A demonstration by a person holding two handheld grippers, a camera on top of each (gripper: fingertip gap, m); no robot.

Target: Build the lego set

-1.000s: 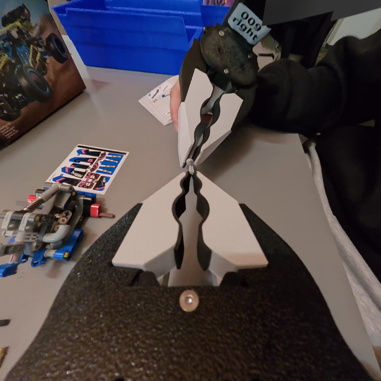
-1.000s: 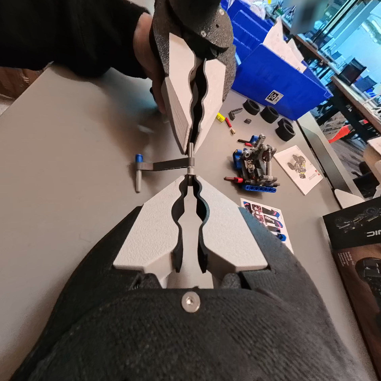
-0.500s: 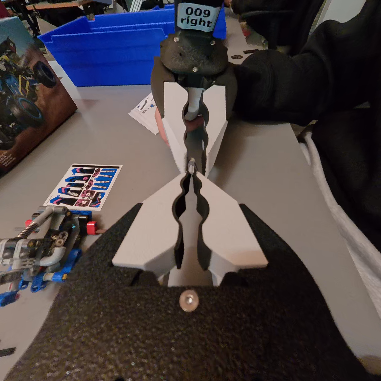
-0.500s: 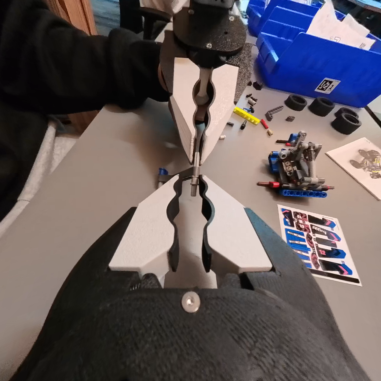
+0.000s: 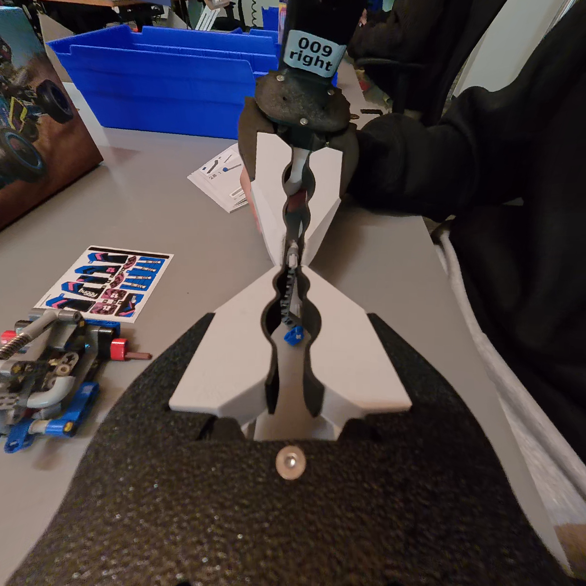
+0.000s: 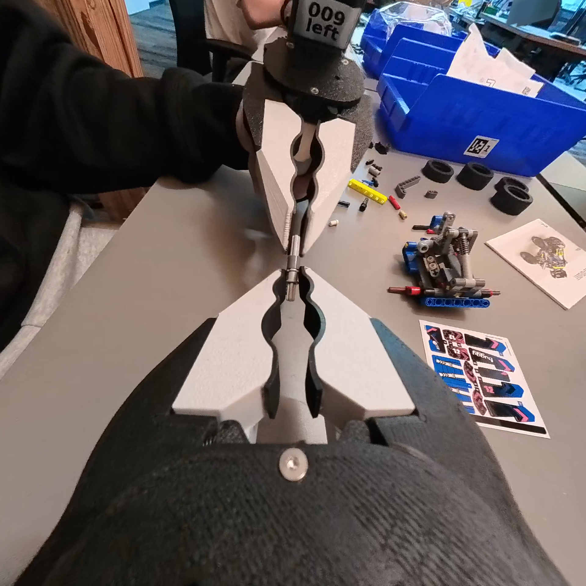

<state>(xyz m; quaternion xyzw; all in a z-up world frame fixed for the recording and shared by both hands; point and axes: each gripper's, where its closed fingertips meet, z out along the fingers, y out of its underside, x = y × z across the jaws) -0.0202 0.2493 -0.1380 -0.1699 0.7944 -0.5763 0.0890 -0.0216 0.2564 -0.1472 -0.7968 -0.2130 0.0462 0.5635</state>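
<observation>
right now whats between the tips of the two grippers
A short grey axle piece bridges the gap between the right gripper and the left gripper, both pinching it tip to tip above the table; clearest in the right wrist view.

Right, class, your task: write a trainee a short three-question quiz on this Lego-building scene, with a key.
1. How many black tyres lie loose near the blue bin?
2. True or false: the sticker sheet lies flat on the table beside the partly built model.
3. What does the right hand-held gripper pinch at its tips? A) a screwdriver B) a grey axle C) a paper cup

Key: 1. four; 2. true; 3. B
</observation>
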